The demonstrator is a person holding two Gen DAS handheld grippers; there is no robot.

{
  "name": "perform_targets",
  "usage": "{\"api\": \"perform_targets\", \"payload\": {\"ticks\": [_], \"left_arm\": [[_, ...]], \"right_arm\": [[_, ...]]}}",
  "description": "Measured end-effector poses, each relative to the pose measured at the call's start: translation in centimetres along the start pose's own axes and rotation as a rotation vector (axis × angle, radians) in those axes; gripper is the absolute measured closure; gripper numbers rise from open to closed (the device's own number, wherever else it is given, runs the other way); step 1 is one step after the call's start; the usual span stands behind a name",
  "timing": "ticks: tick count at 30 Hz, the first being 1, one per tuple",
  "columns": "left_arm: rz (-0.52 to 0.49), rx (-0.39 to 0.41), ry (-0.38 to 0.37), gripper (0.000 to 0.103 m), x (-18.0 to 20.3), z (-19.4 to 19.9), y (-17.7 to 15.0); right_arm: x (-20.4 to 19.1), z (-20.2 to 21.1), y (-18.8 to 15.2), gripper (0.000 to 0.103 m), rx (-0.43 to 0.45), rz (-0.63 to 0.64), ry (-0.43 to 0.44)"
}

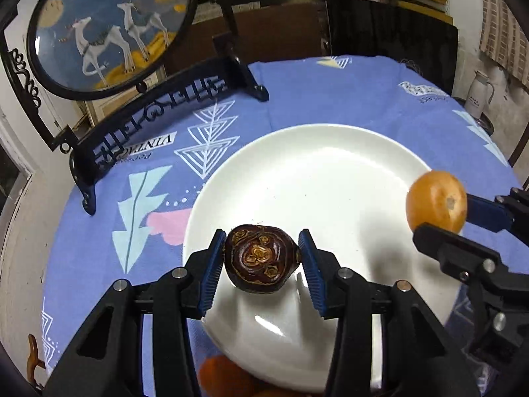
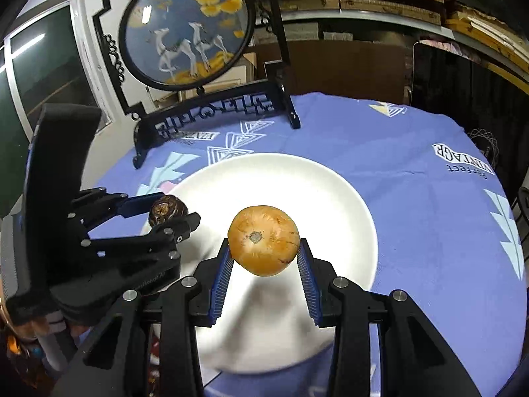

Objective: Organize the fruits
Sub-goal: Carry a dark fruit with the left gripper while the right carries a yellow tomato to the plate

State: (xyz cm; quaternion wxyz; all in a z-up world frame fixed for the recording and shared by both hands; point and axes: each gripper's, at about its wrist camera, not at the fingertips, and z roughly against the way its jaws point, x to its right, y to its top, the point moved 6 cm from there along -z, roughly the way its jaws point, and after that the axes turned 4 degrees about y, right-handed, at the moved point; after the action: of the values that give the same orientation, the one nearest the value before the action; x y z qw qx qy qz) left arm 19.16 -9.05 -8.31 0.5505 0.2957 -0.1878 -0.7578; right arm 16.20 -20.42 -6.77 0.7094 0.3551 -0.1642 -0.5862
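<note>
The left claw [image 1: 261,259] is clenched on a dark brown, round fruit with a cut, patterned top [image 1: 261,261]; both blue ribbed pads [image 1: 211,271] press its sides, and it is lifted above the near part of the round white ceramic plate [image 1: 330,172]. What kind of fruit it is I cannot tell. From the right wrist camera the same fruit [image 2: 167,210] is half covered by the black finger of the left claw [image 2: 172,213], so only its upper part shows.

The right claw [image 2: 264,251] grasps a round orange-yellow fruit with a small grey stem mark [image 2: 264,240], also in the air over the plate [image 2: 314,185], with its shadow falling below it. In the left wrist view this fruit [image 1: 436,200] is to the right of the left claw, at the plate's right edge, and the right claw [image 1: 439,221] is cut off by the picture border.

Below the left claw, at the bottom edge, some orange round things [image 1: 224,377] are blurred and hidden behind the fingers; I cannot say what they are.

Beyond both claws the surface, covered with a blue patterned cloth [image 1: 347,99], carries a black carved stand with a round deer picture [image 1: 109,29]. A white jug [image 1: 479,94] stands far right of the left claw, small and unclear.
</note>
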Motion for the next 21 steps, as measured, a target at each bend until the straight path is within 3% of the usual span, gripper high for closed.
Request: {"api": "perform_targets", "payload": {"ticks": [3, 6, 7, 12, 15, 21], "left_arm": [[-0.011, -0.017, 0.000, 0.058, 0.2, -0.9, -0.1], [-0.009, -0.003, 0.036, 0.028, -0.3, -1.1, 0.0], [-0.003, 0.014, 0.045, 0.025, -0.7, -0.9, 0.0], [-0.018, 0.038, 0.069, 0.025, -1.3, 0.1, -0.7], [-0.030, 0.064, 0.068, 0.022, -1.2, 1.2, -1.5], [-0.053, 0.159, 0.058, 0.017, -1.0, 5.4, -3.8]], "right_arm": [[0.0, -1.1, 0.1, 0.062, -0.019, 0.006, -0.004], [0.3, -0.9, 0.6, 0.038, 0.005, -0.004, -0.031], [0.3, -0.7, 0.8, 0.036, 0.016, -0.006, -0.029], [0.0, 1.0, -0.1, 0.033, 0.019, -0.001, -0.018], [-0.7, 2.6, -1.5, 0.026, 0.022, 0.008, -0.014], [-2.4, 6.2, -4.2, 0.020, 0.049, 0.054, -0.003]]}}
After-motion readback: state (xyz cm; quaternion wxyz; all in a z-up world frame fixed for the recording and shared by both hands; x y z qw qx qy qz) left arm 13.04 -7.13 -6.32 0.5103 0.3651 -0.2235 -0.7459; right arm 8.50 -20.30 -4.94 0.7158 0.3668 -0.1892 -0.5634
